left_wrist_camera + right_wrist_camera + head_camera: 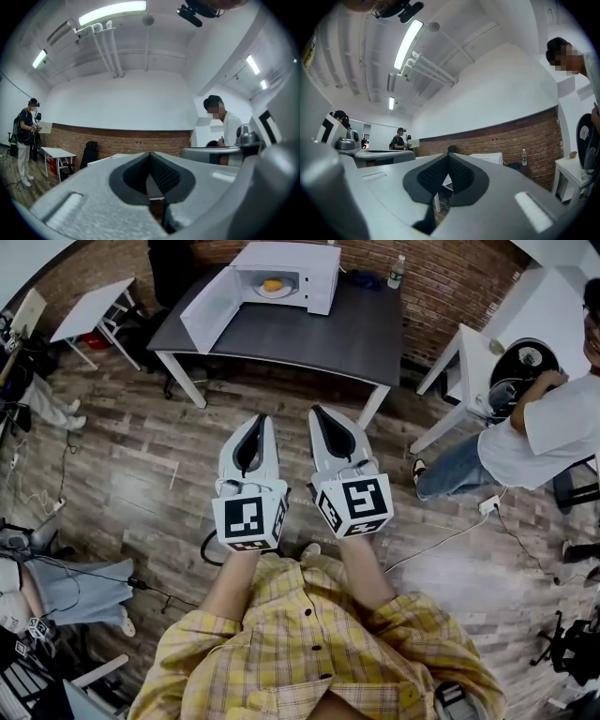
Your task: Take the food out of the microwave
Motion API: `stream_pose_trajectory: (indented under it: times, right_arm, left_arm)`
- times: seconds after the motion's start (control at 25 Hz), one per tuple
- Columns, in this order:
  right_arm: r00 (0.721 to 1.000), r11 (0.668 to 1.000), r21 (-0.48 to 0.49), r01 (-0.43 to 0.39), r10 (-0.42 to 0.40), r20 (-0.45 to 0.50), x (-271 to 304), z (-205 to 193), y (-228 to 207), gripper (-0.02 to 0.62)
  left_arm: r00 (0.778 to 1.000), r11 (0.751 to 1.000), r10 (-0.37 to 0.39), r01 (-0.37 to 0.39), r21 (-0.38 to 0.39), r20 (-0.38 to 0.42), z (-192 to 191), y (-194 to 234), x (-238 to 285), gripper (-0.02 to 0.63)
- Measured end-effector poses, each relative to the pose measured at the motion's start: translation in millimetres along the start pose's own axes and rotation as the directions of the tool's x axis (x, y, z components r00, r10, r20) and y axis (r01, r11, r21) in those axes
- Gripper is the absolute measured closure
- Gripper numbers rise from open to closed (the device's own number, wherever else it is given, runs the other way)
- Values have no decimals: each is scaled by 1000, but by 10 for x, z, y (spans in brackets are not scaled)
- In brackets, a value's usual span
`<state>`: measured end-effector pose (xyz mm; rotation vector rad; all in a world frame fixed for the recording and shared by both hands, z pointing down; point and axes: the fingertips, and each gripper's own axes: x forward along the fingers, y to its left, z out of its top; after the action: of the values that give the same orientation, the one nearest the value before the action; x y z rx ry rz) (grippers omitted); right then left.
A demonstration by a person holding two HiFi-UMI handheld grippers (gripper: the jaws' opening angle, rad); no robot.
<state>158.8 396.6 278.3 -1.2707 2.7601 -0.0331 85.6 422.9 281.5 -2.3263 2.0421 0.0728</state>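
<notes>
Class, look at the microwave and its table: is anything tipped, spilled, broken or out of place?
Nothing stands out. The microwave sits on the table, its door swung open, the food resting on a plate inside. A bottle stands upright to its right. No spill shows.

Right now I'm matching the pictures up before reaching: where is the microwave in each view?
Head view: microwave top centre, door open.
Left gripper view: cannot tell; the jaws cover that spot.
Right gripper view: white box just right of the jaws.
Shared landmark: the brick wall behind it.

Yellow food [272,284] on plate [276,292], inside open white microwave [281,277]
</notes>
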Motion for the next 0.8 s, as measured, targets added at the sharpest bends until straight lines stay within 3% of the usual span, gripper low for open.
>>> stream_pose_trajectory:
  times: [0.44, 0.8]
  right_arm:
    - [999, 999, 28, -19, 19, -30, 170, -173, -76, 589]
    - [997, 1000, 16, -1, 2, -75, 774, -353, -339, 589]
  left_arm:
    - [1000, 1000, 7, -7, -18, -29, -187, 65, 166, 601]
    - [999, 998, -3, 0, -67, -32, -368, 355, 814, 601]
